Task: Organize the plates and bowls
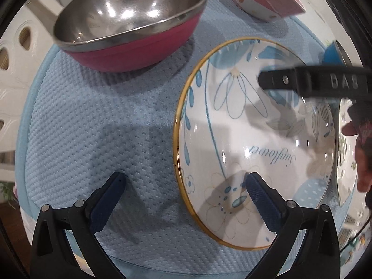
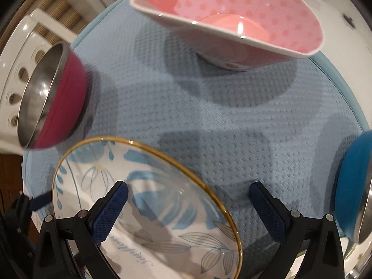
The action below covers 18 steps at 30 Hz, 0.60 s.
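on the blue mat (image 2: 209, 121) sit three bowls and one plate (image 1: 255, 139); both tongs gape empty.

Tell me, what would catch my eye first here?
Probably the gold-rimmed flowered plate lying on the blue quilted mat, right ahead of the left gripper, whose fingers are spread wide. Behind it sit a shiny steel bowl with a magenta outside and a pink dotted bowl.

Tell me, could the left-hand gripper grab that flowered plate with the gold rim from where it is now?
Probably yes. The left gripper is open, its jaws straddling the gold-rimmed flowered plate's near edge on the blue mat, with nothing between. The right gripper hangs over the plate's far side.
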### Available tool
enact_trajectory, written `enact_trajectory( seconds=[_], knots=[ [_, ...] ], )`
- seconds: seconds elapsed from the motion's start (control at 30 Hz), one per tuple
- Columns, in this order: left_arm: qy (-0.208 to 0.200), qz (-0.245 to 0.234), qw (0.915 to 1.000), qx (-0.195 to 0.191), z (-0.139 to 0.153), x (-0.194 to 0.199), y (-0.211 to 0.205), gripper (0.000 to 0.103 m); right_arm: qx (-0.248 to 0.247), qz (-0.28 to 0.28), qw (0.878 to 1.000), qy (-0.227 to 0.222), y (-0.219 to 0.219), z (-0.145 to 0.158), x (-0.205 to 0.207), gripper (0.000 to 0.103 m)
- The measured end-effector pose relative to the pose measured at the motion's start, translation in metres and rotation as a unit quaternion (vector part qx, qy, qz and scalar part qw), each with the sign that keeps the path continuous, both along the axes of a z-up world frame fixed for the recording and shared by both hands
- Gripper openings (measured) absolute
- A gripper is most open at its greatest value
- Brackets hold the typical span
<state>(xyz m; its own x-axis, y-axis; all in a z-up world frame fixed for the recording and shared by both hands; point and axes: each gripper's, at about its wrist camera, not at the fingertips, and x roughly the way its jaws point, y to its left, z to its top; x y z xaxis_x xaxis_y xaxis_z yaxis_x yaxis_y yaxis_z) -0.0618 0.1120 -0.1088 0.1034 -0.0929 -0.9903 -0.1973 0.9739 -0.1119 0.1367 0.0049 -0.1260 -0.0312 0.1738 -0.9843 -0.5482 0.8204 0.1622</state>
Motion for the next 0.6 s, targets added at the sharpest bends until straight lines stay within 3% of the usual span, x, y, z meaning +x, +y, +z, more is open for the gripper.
enact_trajectory(
  seconds=[0.13,0.2,0.3,0.5,0.6],
  knots=[
    [0.006,-0.021,0.9998,0.001,0.001,0.001,-0.002,0.100,-0.001,-0.002,1.000,0.003,-0.003,0.001,0.012,0.103],
    [-0.003,-0.022,0.9998,0.001,0.006,0.000,0.000,0.085,-0.005,0.004,1.000,0.009,0.002,0.002,0.006,0.102],
    [-0.022,-0.026,0.9994,-0.010,0.018,0.000,0.006,0.062,-0.010,0.001,1.000,0.016,0.008,0.005,0.004,0.091],
    [-0.034,-0.046,0.9979,-0.031,0.026,0.002,0.013,0.039,-0.016,0.001,0.999,0.030,0.018,0.003,-0.003,0.089],
    [-0.041,-0.077,0.9956,-0.035,0.029,0.005,0.013,0.040,-0.023,0.012,0.999,0.031,0.025,0.002,-0.011,0.090]
  ],
)
